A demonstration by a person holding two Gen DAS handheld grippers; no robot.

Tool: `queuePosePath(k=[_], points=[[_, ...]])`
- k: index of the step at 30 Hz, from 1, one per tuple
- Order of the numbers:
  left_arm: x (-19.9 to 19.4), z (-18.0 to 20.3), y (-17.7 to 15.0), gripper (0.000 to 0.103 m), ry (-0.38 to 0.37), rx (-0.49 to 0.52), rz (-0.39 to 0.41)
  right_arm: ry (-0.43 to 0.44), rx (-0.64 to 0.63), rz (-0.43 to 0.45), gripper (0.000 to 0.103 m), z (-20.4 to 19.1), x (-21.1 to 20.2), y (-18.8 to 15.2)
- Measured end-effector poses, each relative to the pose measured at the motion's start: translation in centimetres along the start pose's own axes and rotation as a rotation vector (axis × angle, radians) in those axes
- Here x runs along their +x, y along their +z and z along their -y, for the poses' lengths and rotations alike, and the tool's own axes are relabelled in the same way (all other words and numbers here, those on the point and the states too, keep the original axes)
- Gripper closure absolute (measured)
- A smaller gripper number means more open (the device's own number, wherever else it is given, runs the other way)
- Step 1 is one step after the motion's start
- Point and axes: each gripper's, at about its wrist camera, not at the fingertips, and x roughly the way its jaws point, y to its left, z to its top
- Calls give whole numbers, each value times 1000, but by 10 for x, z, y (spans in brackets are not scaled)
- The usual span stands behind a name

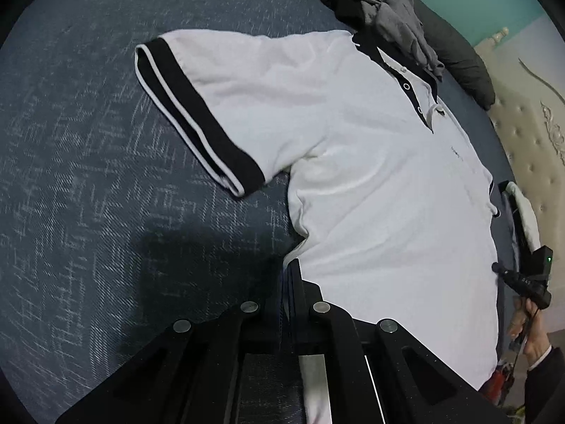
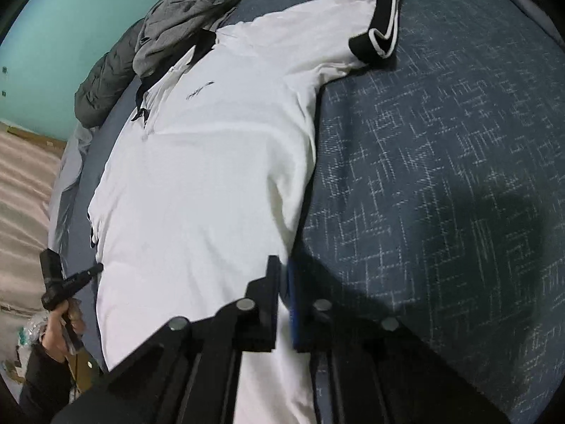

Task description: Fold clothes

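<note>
A white polo shirt [image 1: 370, 183] lies flat, front side up, on a bed [image 1: 88, 176] with a dark blue cover that has a pattern of thin pale lines. The shirt has a black collar [image 1: 385, 53], a black button strip with pale buttons, and black cuffs with a white stripe on the short sleeves [image 1: 197, 116]. On the chest there is a small dark mark [image 2: 198, 91] like handwriting, but it is too small to read. The left gripper [image 1: 291, 272] is at the near left side edge of the shirt, below the left sleeve; its jaws are closed together on the edge of the cloth. The right gripper [image 2: 284, 275] is at the near right side edge of the shirt, and its jaws are pressed on the white cloth that passes between them. In each wrist view the other gripper shows at the far side of the shirt, with a hand [image 2: 58, 332] in a dark sleeve holding it; some small pale letters on its body cannot be read. Beyond the collar lies a crumpled grey garment [image 1: 385, 3], partly over the collar, and a dark padded garment [image 2: 106, 77] lies just beside it. A teal wall [image 2: 70, 17] is behind the bed, and a beige tufted headboard [image 1: 526, 134] stands at the right.
</note>
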Motion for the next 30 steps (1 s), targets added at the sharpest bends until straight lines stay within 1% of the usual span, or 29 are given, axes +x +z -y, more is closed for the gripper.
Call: queuePosePath(k=[3,6,7,9,10,12,13,15,17,19,22,26,30], points=[[4,2,4,101,22,10,1,-37,10,52,101,4,-11,2],[11,6,3,100,34,12,-12,-88,28,58,101,8,-11,4],[14,7,4,98,30,5,-16,-96,29,59,101,7,-10,3],[12,5,1,97,9,-9,-19,-98,30,64,100,5,-8,2],[9,3,-2,96,5,-10,-18,-97,33,56,100,5,-5,1],[1,0,-9,89,6,1,-15,-110,41,31,92,5,-1,-1],[-4,-2,-13,84,2,6,-16,-125,39,35,89,4,-3,-1],[-13,-8,-27,79,-16,13,-28,-104,53,51,74,6,-12,-4],[-19,-14,-45,78,-34,20,-64,-69,71,49,68,12,-21,-8],[-25,-18,-67,77,-51,32,-102,-40,73,25,68,15,-28,-17],[-38,-22,-101,74,-85,37,-136,-34,36,-33,68,13,-37,-37],[-53,-23,-131,73,-144,31,-159,-12,23,-114,67,19,-49,-71],[-61,-14,-160,72,-169,68,-196,-5,7,-161,66,22,-57,-94]])
